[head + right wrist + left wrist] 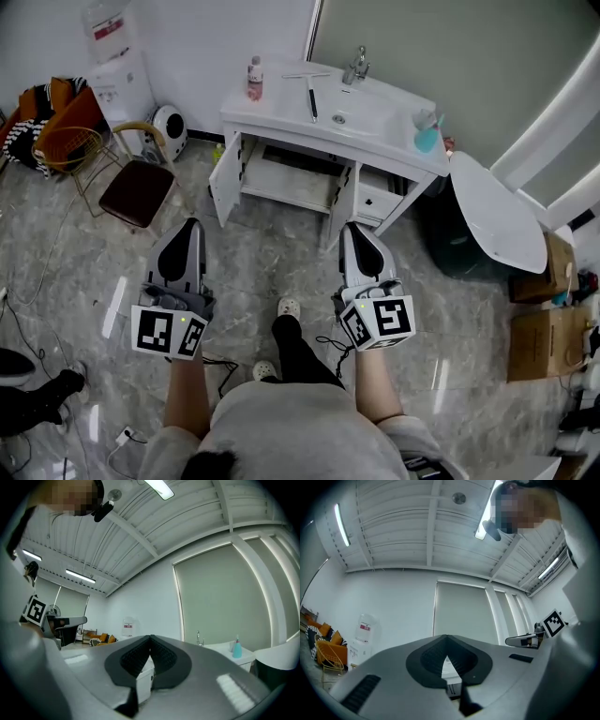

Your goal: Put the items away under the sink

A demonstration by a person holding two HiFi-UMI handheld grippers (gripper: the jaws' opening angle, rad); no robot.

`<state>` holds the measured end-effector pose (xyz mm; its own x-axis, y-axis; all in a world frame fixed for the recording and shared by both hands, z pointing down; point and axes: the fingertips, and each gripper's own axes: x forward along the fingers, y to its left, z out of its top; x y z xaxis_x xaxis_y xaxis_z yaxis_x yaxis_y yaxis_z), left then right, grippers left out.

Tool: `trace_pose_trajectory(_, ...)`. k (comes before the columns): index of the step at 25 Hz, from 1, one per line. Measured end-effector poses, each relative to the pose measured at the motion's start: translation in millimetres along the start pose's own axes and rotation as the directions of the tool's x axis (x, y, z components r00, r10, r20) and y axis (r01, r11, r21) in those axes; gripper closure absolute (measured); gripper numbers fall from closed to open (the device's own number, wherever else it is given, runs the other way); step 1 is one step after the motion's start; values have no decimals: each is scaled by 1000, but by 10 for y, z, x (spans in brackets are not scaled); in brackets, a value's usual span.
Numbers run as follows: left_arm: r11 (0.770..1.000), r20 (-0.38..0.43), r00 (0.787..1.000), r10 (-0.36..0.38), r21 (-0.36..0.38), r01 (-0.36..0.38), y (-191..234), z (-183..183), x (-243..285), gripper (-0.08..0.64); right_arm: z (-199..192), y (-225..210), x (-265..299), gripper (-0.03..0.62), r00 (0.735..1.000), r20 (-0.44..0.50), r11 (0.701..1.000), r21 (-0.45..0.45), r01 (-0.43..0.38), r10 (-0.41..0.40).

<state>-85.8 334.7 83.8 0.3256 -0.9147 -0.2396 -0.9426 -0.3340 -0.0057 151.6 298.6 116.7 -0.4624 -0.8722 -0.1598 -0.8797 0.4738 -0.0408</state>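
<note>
Both grippers hang near the person, above the floor, short of the white sink cabinet [281, 183], whose doors stand open. The left gripper [190, 225] and the right gripper [352, 228] have their jaws closed on nothing. Far off, on the sink's tabletop [281, 111], stand a pink bottle [254, 78] at left and a teal bottle [427, 138] at right.

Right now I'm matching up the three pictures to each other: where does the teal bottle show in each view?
Head view: teal bottle, upper right, at the right end of the sink counter.
Left gripper view: not in it.
Right gripper view: lower right, right of the faucet.
Shared landmark: the water dispenser.
</note>
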Motion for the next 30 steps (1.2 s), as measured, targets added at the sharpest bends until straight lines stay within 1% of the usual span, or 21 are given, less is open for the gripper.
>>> trace_pose_trajectory(6,999,26,999,45,11,-45,322,-44,529,561,9,-279,675,581,999,36,1000,6,-29,28)
trace_pose_trajectory(11,997,44,997,67,30,-68,478,-15,1100,561,64,-573,1292,581,997,48,998,20,-67,66)
trace_pose_trajectory(17,994,53,993,102,40,-104,658,-68,1640,561,101,-872,1903,581,992,61,994,17,-107,106)
trace_pose_trajectory(24,990,74,989,132,46,-135,762,-153,2192,561,20,-1186,2394,581,987,61,988,31,-149,147)
trace_pose_trajectory(30,990,77,989,125,55,-129,709,-229,2585,561,-89,-1422,2669,581,982,51,982,44,-182,180)
